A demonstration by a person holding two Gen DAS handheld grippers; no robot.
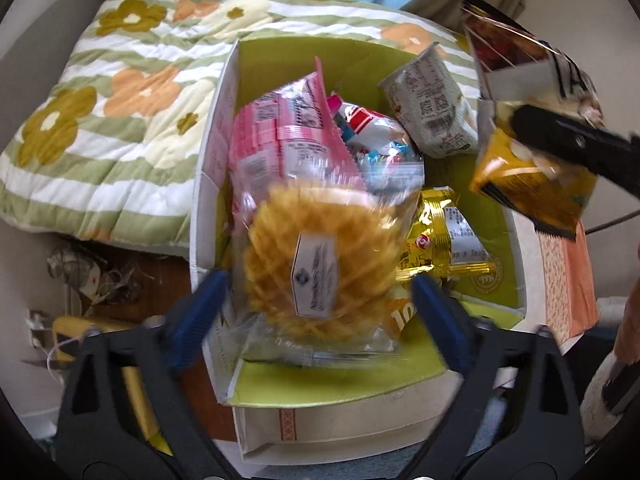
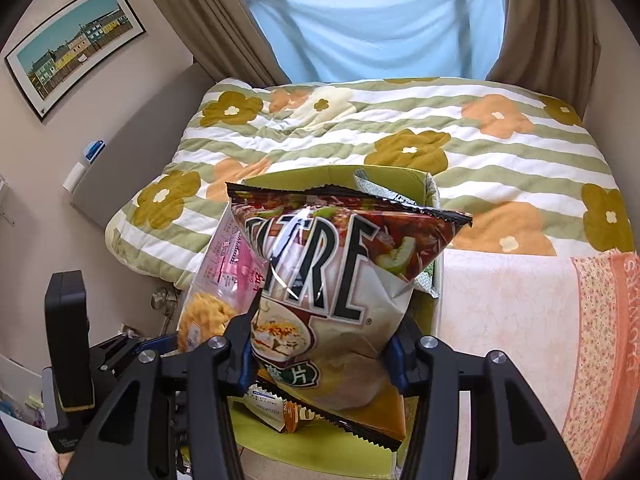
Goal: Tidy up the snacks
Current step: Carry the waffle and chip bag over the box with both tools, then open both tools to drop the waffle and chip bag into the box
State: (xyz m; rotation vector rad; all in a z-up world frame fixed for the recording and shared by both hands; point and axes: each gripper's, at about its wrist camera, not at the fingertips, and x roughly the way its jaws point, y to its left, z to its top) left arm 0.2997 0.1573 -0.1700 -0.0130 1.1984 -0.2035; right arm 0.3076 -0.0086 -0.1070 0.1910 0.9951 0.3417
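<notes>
1. We see the left gripper [image 1: 316, 300] with its jaws spread wide over a green-lined cardboard box [image 1: 304, 396]. Its blue pads [image 1: 200, 304] stand clear on either side of a clear bag of waffle cookies [image 1: 320, 264]. The bag is blurred, so we cannot tell whether it rests on the pile or is in the air.
2. The box holds a pink packet [image 1: 280, 136] at its far left, a red-and-white candy bag [image 1: 372, 128] behind the cookies and a gold foil packet [image 1: 444, 236] to their right.
3. A grey-white printed packet [image 1: 432, 108] leans at the box's far right edge.
4. The right gripper [image 2: 320, 356] is clamped narrow on a chip bag [image 2: 332, 276], held upright above the box's right side.
5. The box sits on a bed, beside a floral striped quilt [image 2: 440, 128]. Far behind hang a blue cloth [image 2: 372, 24] and brown curtains [image 2: 200, 12].
</notes>
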